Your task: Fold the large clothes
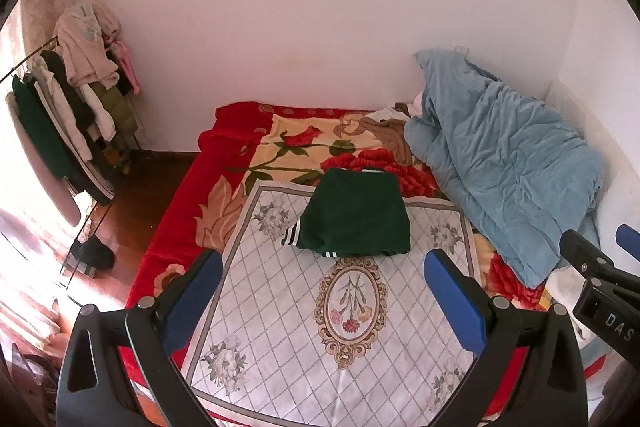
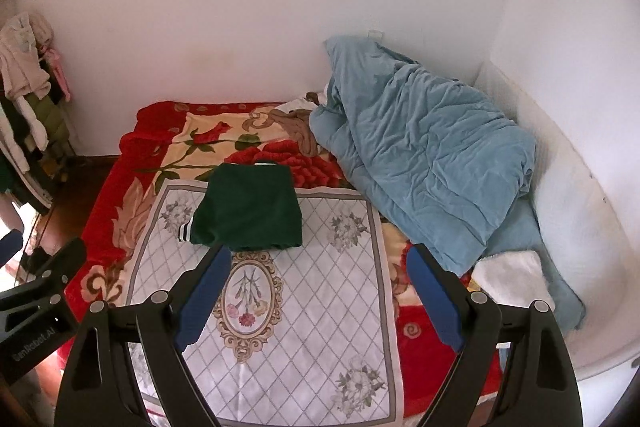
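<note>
A dark green knitted garment with white-striped cuffs (image 1: 356, 217), folded into a compact square, lies on the pale quilted diamond-pattern mat (image 1: 280, 307) spread over the red floral blanket (image 1: 176, 239) of the bed, while the left claw (image 1: 324, 291) and the right claw (image 2: 320, 291) hover above the near end, both spread wide and holding nothing. It looks soft, light and floppy, so I would pinch it at two corners of the near edge. Open mat lies around it, but a rumpled pale blue duvet (image 2: 432, 163) crowds the right side and walls close the far edge.
</note>
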### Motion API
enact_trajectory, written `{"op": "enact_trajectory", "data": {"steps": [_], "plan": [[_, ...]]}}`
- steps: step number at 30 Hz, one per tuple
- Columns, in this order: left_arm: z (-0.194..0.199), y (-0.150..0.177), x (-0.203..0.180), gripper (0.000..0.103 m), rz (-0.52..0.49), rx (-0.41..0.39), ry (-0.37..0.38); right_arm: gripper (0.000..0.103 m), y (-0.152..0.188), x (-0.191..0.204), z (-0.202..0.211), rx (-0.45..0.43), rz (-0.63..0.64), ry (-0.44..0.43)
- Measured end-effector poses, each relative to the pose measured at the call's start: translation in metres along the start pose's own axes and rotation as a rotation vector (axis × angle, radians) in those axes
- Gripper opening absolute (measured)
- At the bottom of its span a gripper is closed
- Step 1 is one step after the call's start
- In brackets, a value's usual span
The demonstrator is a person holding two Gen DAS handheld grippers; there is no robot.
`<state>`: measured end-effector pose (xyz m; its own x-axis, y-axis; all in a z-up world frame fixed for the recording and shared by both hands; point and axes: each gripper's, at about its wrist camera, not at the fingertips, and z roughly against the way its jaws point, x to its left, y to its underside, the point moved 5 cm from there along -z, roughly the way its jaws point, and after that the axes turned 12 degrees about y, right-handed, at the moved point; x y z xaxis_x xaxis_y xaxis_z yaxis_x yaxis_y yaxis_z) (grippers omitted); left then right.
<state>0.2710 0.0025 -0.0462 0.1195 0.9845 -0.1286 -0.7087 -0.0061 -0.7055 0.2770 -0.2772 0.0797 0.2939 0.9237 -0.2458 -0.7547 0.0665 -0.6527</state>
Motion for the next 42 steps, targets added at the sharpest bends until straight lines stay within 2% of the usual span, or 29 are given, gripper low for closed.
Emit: {"op": "enact_trajectory", "data": {"steps": [6, 21, 42], "plan": [[0.01, 0.0, 0.002, 0.103, -0.009, -0.035, -0.008, 0.091, -0.001, -0.002, 0.005, -0.006, -0.004, -0.015], [0.015, -0.001, 0.0, 0.103, -0.014, -0.038, -0.002, 0.091, -0.005, -0.002, 0.01, -0.003, -0.011, -0.054], [0.025, -0.004, -0.004, 0.103, -0.028, -0.04, 0.022, 0.091, -0.004, -0.004, 0.012, 0.001, -0.012, -0.055]]}}
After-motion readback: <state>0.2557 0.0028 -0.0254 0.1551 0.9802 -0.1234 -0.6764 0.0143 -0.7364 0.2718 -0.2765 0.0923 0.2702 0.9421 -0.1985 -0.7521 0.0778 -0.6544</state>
